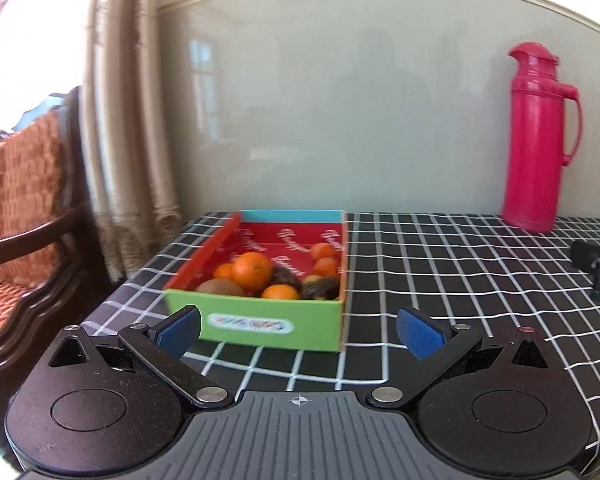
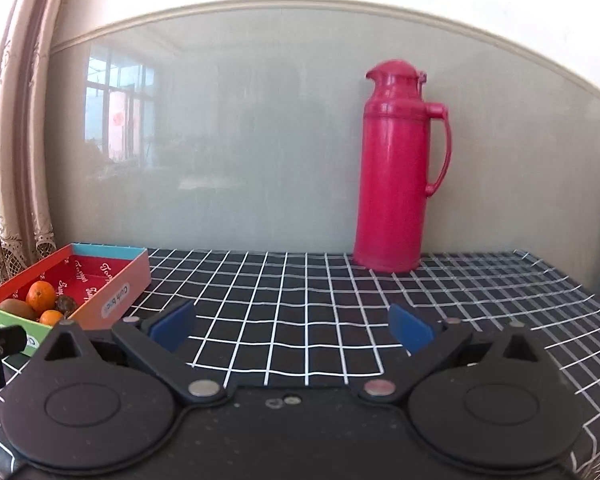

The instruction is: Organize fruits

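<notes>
A rectangular cardboard box (image 1: pixel 260 320) with a green front wall and red lining sits near the left edge of the table (image 1: pixel 440 280), holding about five round oranges (image 1: pixel 252 270), one fuzzy brown kiwi (image 1: pixel 220 288) and two dark wrinkled fruits (image 1: pixel 320 290). The left claw (image 1: pixel 298 330) hangs released just before it, and the right claw (image 2: pixel 292 326) is spread over bare black grid-patterned cloth. A tall pink plastic thermos (image 2: pixel 396 168) stands well apart by the glossy wall.
</notes>
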